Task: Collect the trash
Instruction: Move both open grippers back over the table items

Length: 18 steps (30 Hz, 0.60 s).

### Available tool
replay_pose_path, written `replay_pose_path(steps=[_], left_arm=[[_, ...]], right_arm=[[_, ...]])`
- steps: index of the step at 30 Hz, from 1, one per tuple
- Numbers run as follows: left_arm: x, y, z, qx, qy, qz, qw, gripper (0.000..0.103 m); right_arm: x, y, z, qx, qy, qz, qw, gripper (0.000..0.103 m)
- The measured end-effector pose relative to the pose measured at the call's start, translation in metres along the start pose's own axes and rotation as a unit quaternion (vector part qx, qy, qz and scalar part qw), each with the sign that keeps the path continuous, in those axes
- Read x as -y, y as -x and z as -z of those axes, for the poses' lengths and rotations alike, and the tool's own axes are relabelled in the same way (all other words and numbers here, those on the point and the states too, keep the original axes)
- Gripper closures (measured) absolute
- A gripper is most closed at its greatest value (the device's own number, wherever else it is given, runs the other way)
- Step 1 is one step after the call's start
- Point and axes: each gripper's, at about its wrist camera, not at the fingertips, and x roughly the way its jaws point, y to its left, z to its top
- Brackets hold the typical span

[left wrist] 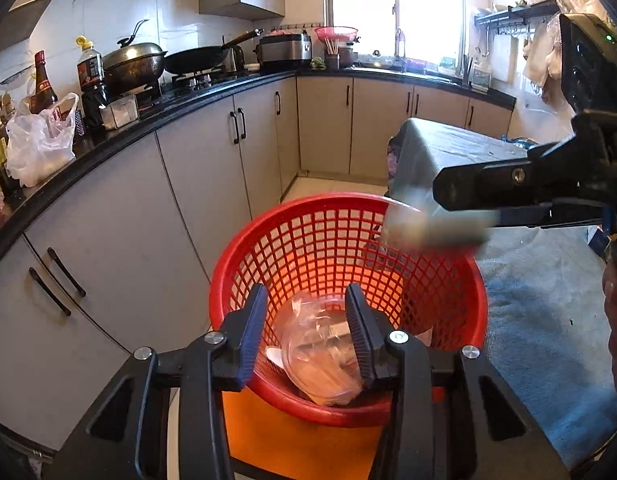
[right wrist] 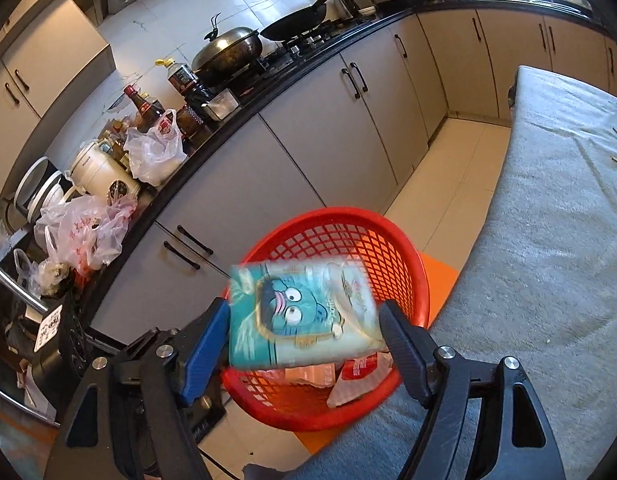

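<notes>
A red mesh basket (left wrist: 308, 248) stands on an orange stool by the table; it also shows in the right wrist view (right wrist: 404, 256). Clear plastic trash (left wrist: 316, 356) and red-white wrappers (right wrist: 356, 372) lie inside it. My left gripper (left wrist: 306, 334) is open and empty at the basket's near rim. My right gripper (right wrist: 304, 332) is above the basket with its jaws wide. A teal tissue pack (right wrist: 300, 316) with a cartoon face is blurred between the jaws, and I cannot tell if they touch it. In the left wrist view the pack (left wrist: 428, 226) is a blur below the right gripper (left wrist: 460, 196).
A table under a blue-grey cloth (right wrist: 548, 240) lies to the right of the basket. A black counter (left wrist: 120, 136) with woks, bottles and plastic bags runs along the left above grey cabinets (left wrist: 196, 184). Tiled floor (right wrist: 452, 184) lies between cabinets and table.
</notes>
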Motion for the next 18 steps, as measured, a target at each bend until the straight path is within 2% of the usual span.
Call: replay_pose_path(steps=[4, 9, 13, 18], left_arm=[[-0.004, 0.004, -0.006, 0.007, -0.002, 0.012, 0.9999, 0.064], [0.007, 0.013, -0.023, 0.027, -0.021, 0.045, 0.9984, 0.064], [0.034, 0.023, -0.033, 0.046, -0.05, 0.087, 0.9939, 0.06], [0.082, 0.035, -0.036, 0.059, -0.083, 0.135, 0.9856, 0.059]], right_arm=[[-0.004, 0.014, -0.006, 0.018, -0.001, 0.003, 1.0, 0.022], [0.003, 0.056, 0.0, 0.061, -0.011, 0.029, 0.998, 0.022], [0.015, 0.098, 0.013, 0.089, -0.028, 0.065, 0.993, 0.022], [0.039, 0.162, 0.043, 0.134, -0.058, 0.117, 0.982, 0.022]])
